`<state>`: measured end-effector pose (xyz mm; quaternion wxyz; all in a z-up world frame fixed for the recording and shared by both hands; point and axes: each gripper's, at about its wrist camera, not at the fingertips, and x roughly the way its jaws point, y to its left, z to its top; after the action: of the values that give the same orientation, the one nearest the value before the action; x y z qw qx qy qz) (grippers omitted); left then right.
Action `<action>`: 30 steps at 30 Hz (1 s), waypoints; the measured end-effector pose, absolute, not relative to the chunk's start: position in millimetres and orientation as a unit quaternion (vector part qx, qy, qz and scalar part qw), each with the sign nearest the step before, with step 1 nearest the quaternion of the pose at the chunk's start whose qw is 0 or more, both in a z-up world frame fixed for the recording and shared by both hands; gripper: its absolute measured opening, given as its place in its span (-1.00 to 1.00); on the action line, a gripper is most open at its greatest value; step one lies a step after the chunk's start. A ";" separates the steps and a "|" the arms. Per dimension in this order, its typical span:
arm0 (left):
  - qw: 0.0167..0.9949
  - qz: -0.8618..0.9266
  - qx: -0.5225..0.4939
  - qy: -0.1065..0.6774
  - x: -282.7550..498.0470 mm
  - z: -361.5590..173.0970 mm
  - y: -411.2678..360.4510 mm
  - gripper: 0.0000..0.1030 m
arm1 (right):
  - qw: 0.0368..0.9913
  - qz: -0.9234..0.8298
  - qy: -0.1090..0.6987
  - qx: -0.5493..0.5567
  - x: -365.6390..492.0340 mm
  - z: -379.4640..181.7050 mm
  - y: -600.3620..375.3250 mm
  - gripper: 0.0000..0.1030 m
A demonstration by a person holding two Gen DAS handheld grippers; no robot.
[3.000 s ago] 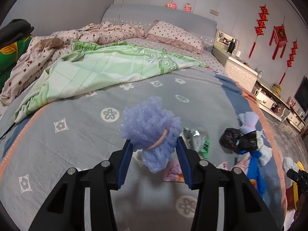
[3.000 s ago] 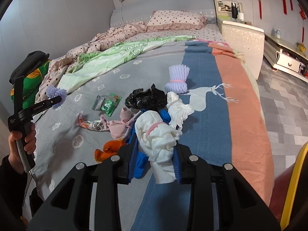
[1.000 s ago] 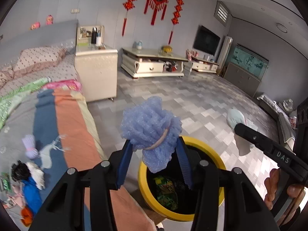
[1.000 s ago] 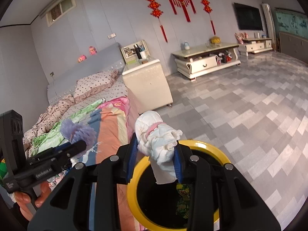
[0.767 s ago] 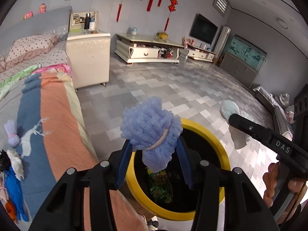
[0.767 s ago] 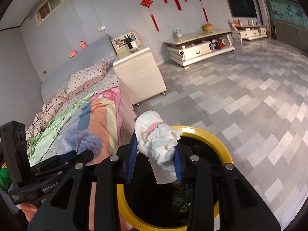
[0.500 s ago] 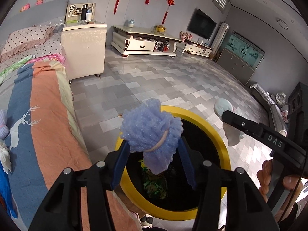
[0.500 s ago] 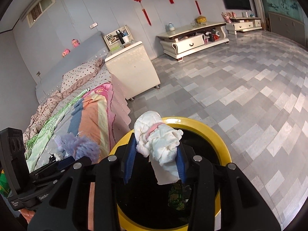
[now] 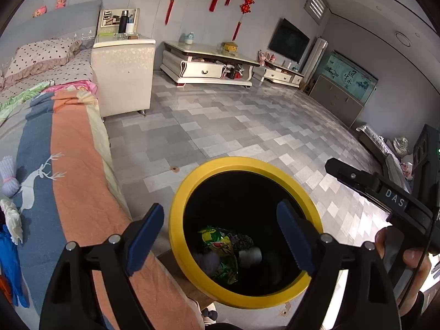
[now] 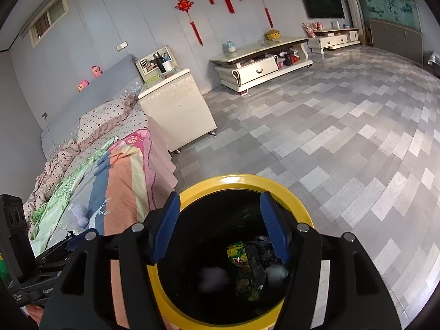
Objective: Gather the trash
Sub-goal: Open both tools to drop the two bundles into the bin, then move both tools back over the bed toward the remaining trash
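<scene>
Two tools are held over the round yellow-rimmed black trash bin right now, and both are spread open with nothing between the blue pads. The left tool has just been opened wide, the right tool less so, and inside the bin a crumpled green-and-yellow snack wrapper plus two pale blurry bundles can be made out, one bluish and one whitish.

The next pickup is probably decided by the bed: the leftover trash is off to the left tool's left and a bit behind, so that hand is likely nearer. Counted on the blanket: one lilac tied foam bundle, one white crumpled bag, one blue bag and an orange scrap at the frame edge. More may be hidden out of view.
</scene>
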<state>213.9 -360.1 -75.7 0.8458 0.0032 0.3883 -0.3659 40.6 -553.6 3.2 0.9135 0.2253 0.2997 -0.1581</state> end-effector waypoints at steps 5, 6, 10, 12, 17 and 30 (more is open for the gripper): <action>0.862 -0.342 -0.009 0.374 214.0 -66.4 -330.5 0.66 | 0.920 -0.150 0.294 0.209 34.5 13.0 -533.3 0.22; 0.866 -0.336 -0.009 0.370 213.1 -64.1 -323.9 0.66 | 0.921 -0.147 0.294 0.207 34.4 14.3 -529.6 0.23; 0.885 -0.308 -0.002 0.350 207.8 -54.1 -289.5 0.68 | 0.928 -0.126 0.296 0.189 38.6 20.1 -503.3 0.24; 0.893 -0.293 -0.002 0.341 205.5 -48.9 -268.4 0.69 | 0.931 -0.113 0.295 0.182 41.4 23.9 -487.7 0.24; 0.910 -0.255 -0.010 0.326 201.2 -34.3 -213.9 0.72 | 0.940 -0.077 0.293 0.157 50.9 38.7 -441.0 0.25; 0.943 -0.118 -0.036 0.308 203.3 -22.1 -51.9 0.72 | 0.952 0.023 0.287 0.104 94.8 69.6 -307.0 0.25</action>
<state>203.3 -51.9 -22.1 0.9434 -0.0364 0.3080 -0.1178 94.8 -307.0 69.6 0.9519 0.1039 0.2873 0.0235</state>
